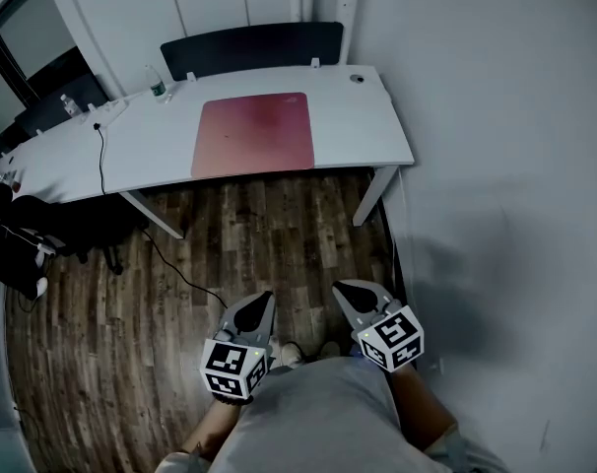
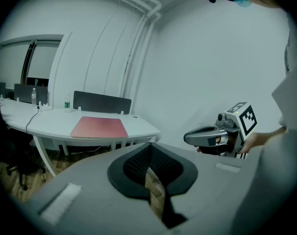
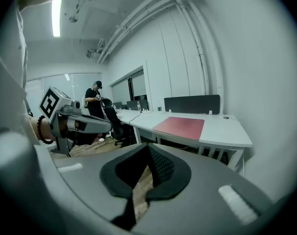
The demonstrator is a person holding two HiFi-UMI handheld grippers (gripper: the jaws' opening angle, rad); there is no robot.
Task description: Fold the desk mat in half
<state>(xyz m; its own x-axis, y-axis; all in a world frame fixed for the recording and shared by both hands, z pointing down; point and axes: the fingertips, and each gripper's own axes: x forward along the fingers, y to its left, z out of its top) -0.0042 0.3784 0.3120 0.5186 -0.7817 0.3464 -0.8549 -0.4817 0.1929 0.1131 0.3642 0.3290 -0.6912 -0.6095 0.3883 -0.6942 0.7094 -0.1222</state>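
Found desk mat [image 1: 254,134] flat, unfolded on white counter [image 1: 367,116], well apart from both grippers | held left gripper [image 1: 263,300] and right gripper [image 1: 344,290] low above wooden floor [image 1: 269,235], fingers closed on nothing | judged best to step close, open both, pinch two corners of one edge evenly.

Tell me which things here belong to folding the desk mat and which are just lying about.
For the job:
- red desk mat, lying flat and unfolded on the white desk
- left tongs and right tongs, both shut and empty, well short of the desk

Lying about:
- water bottle
- black cable
- dark divider panel
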